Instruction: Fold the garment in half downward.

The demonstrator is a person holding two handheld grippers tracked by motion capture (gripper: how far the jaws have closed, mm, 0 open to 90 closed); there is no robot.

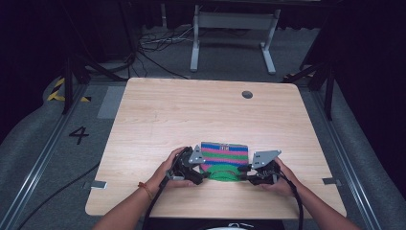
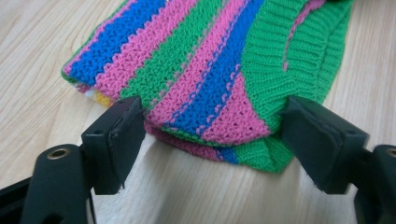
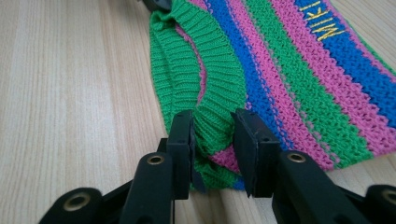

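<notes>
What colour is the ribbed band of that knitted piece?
Green; the ribbed band edges the pink, blue and green striped knit. Clearest in the right gripper view.
</notes>
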